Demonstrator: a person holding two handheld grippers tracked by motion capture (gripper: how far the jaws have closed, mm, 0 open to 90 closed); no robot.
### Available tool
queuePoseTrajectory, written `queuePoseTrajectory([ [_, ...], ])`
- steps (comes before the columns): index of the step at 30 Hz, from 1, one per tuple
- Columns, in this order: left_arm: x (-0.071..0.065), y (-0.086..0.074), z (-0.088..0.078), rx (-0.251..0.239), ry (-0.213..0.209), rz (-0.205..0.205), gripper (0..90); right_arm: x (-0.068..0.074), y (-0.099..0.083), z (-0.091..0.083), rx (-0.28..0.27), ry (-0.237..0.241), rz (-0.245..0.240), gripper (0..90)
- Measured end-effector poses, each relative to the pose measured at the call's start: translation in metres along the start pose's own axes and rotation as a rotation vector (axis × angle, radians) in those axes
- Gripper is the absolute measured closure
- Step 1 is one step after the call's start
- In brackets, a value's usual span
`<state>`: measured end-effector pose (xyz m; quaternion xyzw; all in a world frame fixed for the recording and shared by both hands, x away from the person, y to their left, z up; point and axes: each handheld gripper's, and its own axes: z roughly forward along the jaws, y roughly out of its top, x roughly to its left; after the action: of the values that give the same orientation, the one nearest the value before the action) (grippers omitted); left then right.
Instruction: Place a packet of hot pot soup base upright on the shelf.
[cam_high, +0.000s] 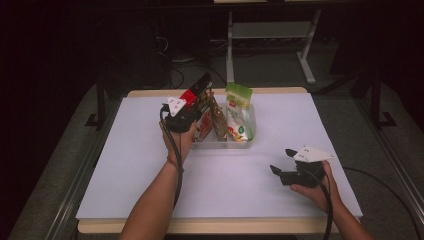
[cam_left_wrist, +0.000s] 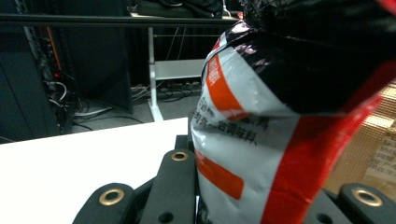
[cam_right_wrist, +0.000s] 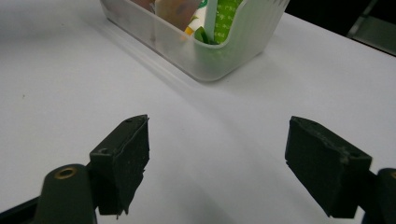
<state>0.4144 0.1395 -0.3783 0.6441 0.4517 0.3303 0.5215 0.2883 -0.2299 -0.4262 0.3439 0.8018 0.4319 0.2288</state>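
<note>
Snack packet (cam_left_wrist: 280, 116): red, black and white, printed text on its white face; clamped between the jaws of the left gripper (cam_high: 192, 102); held in the air at the left end of the clear bin (cam_high: 250, 131), at its rim. In the high view the packet (cam_high: 196, 92) shows red and black at the gripper tip.
Left gripper: grasping the snack packet; jaws point away from the person toward the far edge of the desk (cam_high: 150, 165); held in the left hand (cam_high: 179, 137), black cable trailing down along the forearm.
Right gripper (cam_high: 282, 161): released, jaws spread wide with nothing between them; held low over the near right part of the desk, well apart from the bin. In its own view the right gripper (cam_right_wrist: 217, 163) faces the near corner of the bin (cam_right_wrist: 205, 56).
Right hand (cam_high: 312, 187): wrapped around the gripper body, near the desk's front edge.
Clear bin: translucent plastic, standing on the desk toward its far centre; holds several packets upright.
Green packet (cam_high: 239, 102): standing at the right end of the bin, its top above the rim; its green edge shows through the bin wall in the right gripper view (cam_right_wrist: 224, 18).
Brown packet (cam_high: 218, 120): upright in the bin's middle, beside the green one.
Desk: white top, pale wooden edge.
</note>
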Motion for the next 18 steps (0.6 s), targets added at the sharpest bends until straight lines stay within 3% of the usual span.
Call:
queuePoseTrajectory([
  [18, 0.0033, 0.0041, -0.002, 0.042, -0.045, 0.031, 79.0, 0.0014, 0.0004, 0.0004, 0.005, 0.005, -0.01, 21.2],
])
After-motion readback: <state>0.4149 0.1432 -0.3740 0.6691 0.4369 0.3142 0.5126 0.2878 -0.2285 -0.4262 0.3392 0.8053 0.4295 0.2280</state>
